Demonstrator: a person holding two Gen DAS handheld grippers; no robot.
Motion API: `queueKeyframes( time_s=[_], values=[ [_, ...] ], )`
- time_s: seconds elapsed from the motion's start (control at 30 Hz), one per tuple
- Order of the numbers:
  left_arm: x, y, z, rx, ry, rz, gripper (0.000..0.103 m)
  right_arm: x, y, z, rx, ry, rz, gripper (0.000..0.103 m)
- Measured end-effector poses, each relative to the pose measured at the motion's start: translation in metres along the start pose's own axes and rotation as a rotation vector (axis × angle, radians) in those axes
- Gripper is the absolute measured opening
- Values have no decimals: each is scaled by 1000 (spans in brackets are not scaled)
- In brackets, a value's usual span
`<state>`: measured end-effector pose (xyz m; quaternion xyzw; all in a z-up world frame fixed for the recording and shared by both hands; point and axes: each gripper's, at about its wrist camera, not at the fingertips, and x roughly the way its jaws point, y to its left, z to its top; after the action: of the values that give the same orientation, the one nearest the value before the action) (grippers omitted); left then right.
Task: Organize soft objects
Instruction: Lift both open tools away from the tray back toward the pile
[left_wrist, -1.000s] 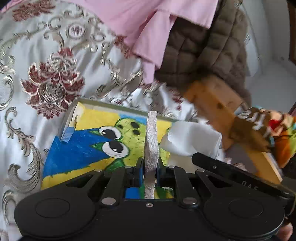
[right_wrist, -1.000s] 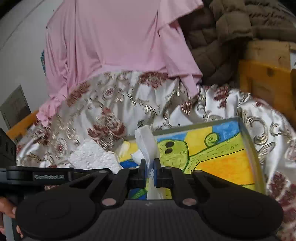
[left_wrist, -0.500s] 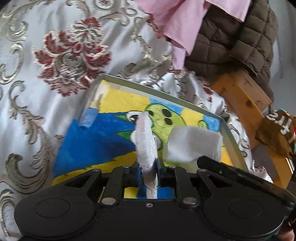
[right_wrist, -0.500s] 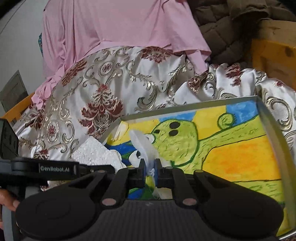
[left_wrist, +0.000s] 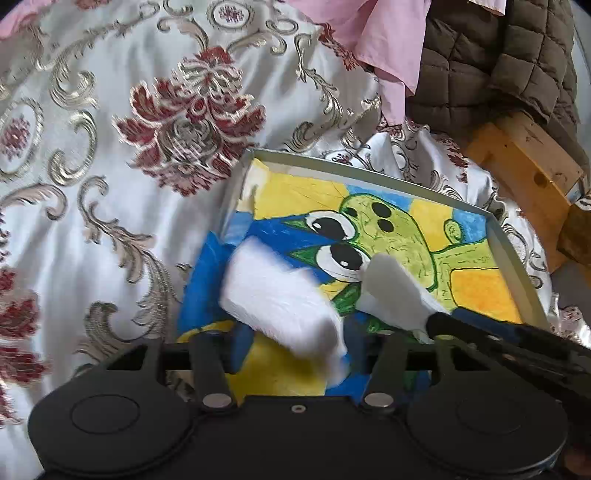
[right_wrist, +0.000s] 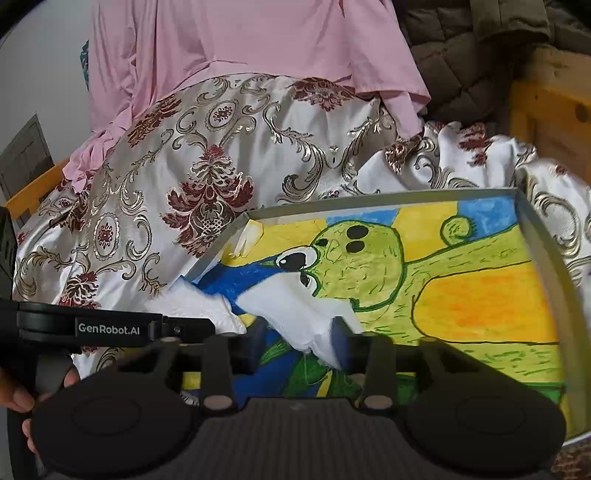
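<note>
Release step — both hand-held grippers, left (left_wrist: 295, 341) and right (right_wrist: 299, 341), have just spread, dropping folded white tissues (left_wrist: 280, 299) into the shallow painted-frog tray (right_wrist: 535, 236); next, back out cleanly.

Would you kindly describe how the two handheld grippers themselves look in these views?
Both are matte black plastic. The left gripper and the right gripper each show two round discs on a broad base, silver pivot screws on angled linkage bars, and blue-padded fingers. The left one's side, seen from the right wrist, carries white "GenRobot.AI" lettering. No sleeves or cables show.
</note>
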<state>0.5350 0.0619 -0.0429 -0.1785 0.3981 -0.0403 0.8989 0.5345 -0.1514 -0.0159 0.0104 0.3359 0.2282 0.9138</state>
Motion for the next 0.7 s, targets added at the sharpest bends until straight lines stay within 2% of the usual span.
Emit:
queueKeyframes(
  time_s=[0.03,0.2,0.27,0.53,0.57,0.7],
  values=[
    [-3,-1,0,5,-6,7,67,-4,1,0,-2,-4,-3,57],
    [-27,-4,-4,29,-45,16,76,-31,4,4,-18,-32,-24,72],
    [-39,-6,-7,32,-69,12,79,-45,5,6,-20,-50,-31,75],
    [-105,-21,-24,103,-203,6,89,-108,14,3,-11,-128,-54,91],
    [-115,-23,-27,106,-221,1,90,-117,16,2,-8,-139,-60,96],
    [-154,-31,-41,102,-290,-18,100,-156,26,-7,-8,-202,-78,103]
  ],
)
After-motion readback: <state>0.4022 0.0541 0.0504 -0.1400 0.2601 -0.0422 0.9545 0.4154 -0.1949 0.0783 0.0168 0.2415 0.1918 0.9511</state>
